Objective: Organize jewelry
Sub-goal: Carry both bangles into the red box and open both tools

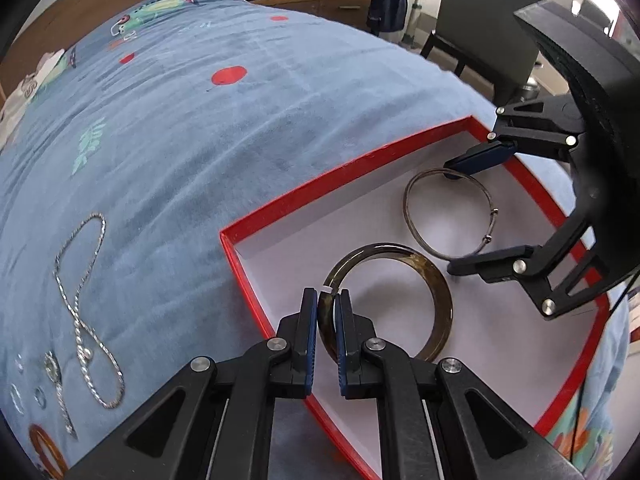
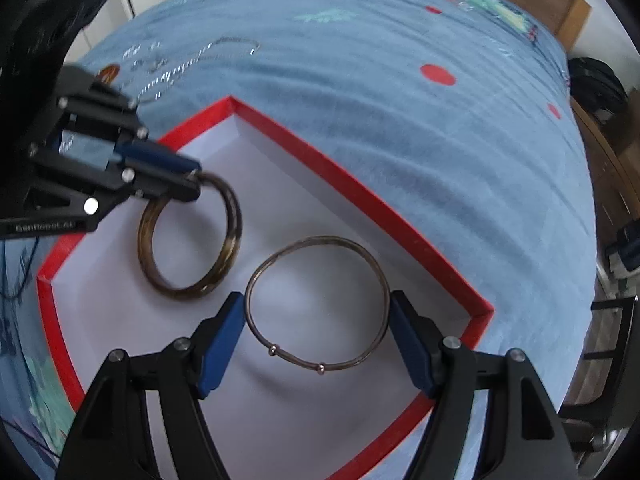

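A red box (image 1: 344, 168) with a white floor lies on a blue bedspread. My left gripper (image 1: 327, 300) is shut on the rim of a dark brown bangle (image 1: 440, 300), which stands tilted with its far edge on the box floor. In the right wrist view the same left gripper (image 2: 196, 184) pinches that brown bangle (image 2: 232, 232). My right gripper (image 2: 317, 300) spans a thin metal bangle (image 2: 312, 242) with two small beads; both pads press its outer sides, low over the box floor (image 2: 120, 320). Seen from the left, the right gripper (image 1: 450, 218) holds the thin bangle (image 1: 412, 216).
A silver chain (image 1: 80, 320) lies looped on the bedspread (image 1: 240, 140) left of the box, with small rings (image 1: 52, 368) and an amber ring (image 1: 44, 448) nearby. A dark chair (image 1: 480, 40) and a wooden cabinet (image 1: 320, 0) stand beyond the bed.
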A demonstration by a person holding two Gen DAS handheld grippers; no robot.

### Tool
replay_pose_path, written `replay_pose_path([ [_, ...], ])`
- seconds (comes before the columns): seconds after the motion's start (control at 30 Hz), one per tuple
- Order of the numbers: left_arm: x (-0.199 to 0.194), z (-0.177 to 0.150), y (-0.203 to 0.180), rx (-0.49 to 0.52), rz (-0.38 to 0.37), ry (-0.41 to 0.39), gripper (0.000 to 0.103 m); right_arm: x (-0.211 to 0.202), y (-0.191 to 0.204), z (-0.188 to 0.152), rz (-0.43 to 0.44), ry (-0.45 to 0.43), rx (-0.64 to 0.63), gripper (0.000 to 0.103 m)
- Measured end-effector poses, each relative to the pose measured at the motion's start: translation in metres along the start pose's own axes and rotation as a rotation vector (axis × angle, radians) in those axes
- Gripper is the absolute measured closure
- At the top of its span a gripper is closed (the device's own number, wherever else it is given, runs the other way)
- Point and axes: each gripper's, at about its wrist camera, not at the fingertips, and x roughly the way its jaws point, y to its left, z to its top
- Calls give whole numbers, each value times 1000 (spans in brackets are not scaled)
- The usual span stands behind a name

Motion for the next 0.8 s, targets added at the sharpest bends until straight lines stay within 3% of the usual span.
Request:
replay_pose_path([
  [0.23, 7, 5, 0, 14, 37, 43, 93, 2, -1, 4, 17, 56, -28, 31],
  [0.63, 3, 6, 0, -9, 18, 26, 89, 1, 7, 7, -3, 102, -54, 31],
  [0.73, -3, 5, -1, -16, 3, 13, 84, -2, 9, 6, -3, 116, -60, 31],
  [0.8, -12, 2, -1, -17, -4, -9, 75, -6, 10, 5, -13, 125, -57, 31],
])
